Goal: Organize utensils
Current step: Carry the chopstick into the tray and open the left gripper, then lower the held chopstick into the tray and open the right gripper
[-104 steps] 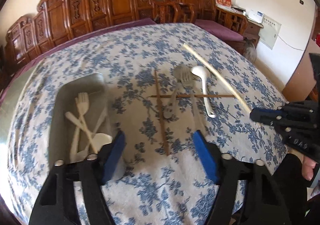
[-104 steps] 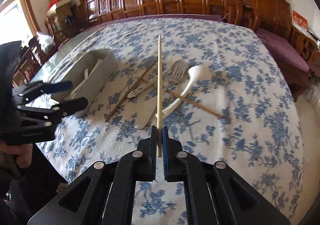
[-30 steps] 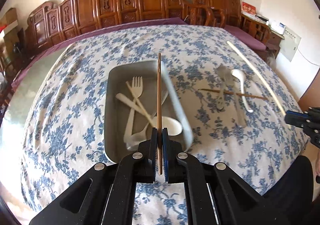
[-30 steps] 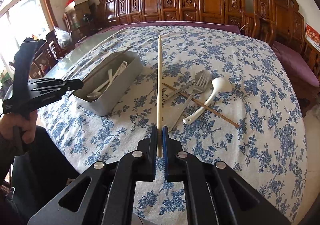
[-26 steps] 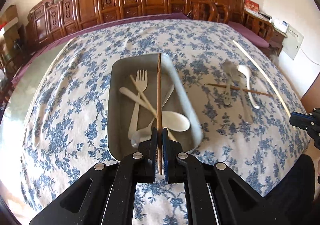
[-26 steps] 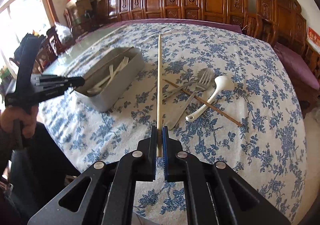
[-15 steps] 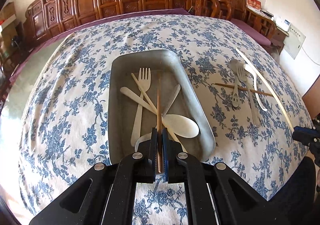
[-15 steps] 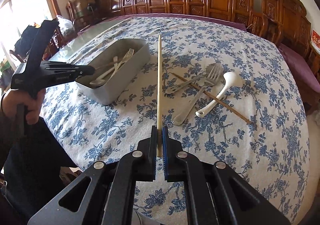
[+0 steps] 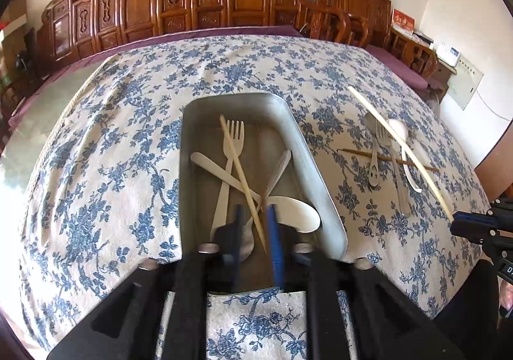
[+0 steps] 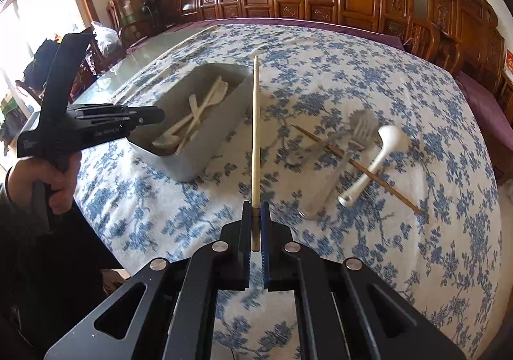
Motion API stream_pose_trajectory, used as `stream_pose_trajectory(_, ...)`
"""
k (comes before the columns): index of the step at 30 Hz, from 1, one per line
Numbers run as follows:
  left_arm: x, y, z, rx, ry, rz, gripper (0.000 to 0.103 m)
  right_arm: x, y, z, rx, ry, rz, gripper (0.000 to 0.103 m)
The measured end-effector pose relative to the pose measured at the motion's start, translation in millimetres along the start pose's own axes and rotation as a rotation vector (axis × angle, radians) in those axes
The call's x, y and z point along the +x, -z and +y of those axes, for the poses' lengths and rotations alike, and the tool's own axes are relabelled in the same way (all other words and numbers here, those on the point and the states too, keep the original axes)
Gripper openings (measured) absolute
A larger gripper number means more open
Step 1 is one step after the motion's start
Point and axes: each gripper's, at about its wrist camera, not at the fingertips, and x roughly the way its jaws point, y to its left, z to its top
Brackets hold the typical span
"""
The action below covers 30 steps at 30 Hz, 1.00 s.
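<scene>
Your left gripper (image 9: 254, 225) is opening over the metal tray (image 9: 315, 180), and nothing is pinched between its jaws any more. Half a second ago it was clamping a brown chopstick upright above the tray; that stick has now dropped out of view, presumably among the pale utensils, though you cannot pick it out. A pale chopstick (image 9: 242, 180) is lying slantwise in the tray across the pale fork (image 9: 231, 164) and spoon (image 9: 288, 211). So that delivery is looking complete.

Your right gripper (image 10: 255, 228) is staying pressed together on the long cream chopstick (image 10: 255, 132), and it is drifting toward the tray's right wall. To the right of the tray, the second brown chopstick (image 10: 359, 166), metal fork (image 10: 359, 135) and white ladle spoon (image 10: 375, 161) are waiting on the floral tablecloth (image 10: 416, 103).
</scene>
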Motion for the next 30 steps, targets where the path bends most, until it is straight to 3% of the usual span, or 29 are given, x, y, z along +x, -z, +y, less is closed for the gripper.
stream_pose_trajectory(5, -18.5, -4.6, 15.6, -0.027, 0.023, -0.050, 0.023, 10.9, -17.1, 20.8, -0.003, -0.031, 0.006, 0.006)
stream_pose_trajectory(12, -35.2, -4.2, 43.9, -0.041, -0.029, -0.105, 0.026, 33.4, -42.8, 47.7, 0.007, -0.080, 0.019, 0.006)
stream_pose_trajectory(30, -34.8, -0.6, 77.7, -0.102, -0.055, -0.116, 0.026, 98.0, -78.6, 72.5, 0.043, -0.091, 0.120, 0.006)
